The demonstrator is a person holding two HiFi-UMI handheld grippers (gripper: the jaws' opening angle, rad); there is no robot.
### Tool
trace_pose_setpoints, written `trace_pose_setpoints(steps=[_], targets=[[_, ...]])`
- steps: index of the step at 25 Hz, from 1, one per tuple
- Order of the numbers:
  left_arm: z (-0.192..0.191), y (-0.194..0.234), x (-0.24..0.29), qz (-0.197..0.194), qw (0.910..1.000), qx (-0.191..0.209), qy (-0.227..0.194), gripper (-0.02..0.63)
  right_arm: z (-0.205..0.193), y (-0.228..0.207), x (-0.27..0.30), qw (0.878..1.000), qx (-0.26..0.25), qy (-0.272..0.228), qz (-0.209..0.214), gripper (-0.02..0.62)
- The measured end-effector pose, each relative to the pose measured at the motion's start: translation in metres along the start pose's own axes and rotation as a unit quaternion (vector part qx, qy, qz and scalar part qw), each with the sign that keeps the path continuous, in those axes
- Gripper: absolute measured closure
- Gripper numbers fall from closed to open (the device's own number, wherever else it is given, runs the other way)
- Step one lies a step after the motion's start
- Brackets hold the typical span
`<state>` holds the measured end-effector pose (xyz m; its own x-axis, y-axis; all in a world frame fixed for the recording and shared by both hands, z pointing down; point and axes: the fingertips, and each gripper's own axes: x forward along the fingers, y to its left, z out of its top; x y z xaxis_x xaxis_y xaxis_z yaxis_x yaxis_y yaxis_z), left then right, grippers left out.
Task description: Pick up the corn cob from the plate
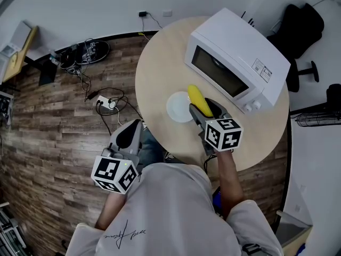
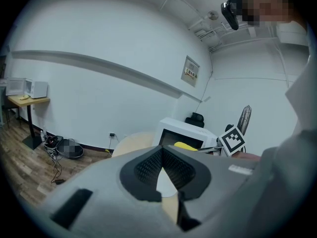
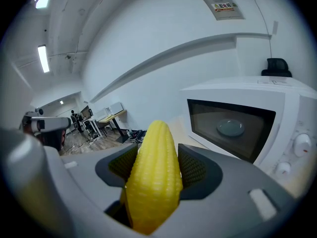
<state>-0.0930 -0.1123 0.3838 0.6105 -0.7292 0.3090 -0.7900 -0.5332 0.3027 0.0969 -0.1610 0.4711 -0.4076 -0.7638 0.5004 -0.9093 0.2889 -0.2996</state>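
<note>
Right gripper view: right gripper [image 3: 157, 165] jaws clamped on corn cob [image 3: 152, 182], centre frame, tip up. Head view: cob by right rim of white plate [image 1: 175, 110], mid-frame on round table [image 1: 157, 68]; microwave [image 1: 237, 60] upper right. Left gripper [image 1: 129, 136] lower left, off table, jaws together, nothing btwn.

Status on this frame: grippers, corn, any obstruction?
Right gripper shut on corn. Left gripper shut, empty, beside table. Cob overlaps plate rim in head view; microwave behind, nothing blocking.
</note>
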Motion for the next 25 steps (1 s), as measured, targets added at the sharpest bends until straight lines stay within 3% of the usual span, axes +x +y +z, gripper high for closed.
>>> trace_pose_setpoints(steps=[25], targets=[[0.001,-0.008,-0.002,0.003,1.0,-0.005,-0.007,0.612,0.028,0.01,-0.043,0.998,-0.009,-0.06,0.004,0.325]])
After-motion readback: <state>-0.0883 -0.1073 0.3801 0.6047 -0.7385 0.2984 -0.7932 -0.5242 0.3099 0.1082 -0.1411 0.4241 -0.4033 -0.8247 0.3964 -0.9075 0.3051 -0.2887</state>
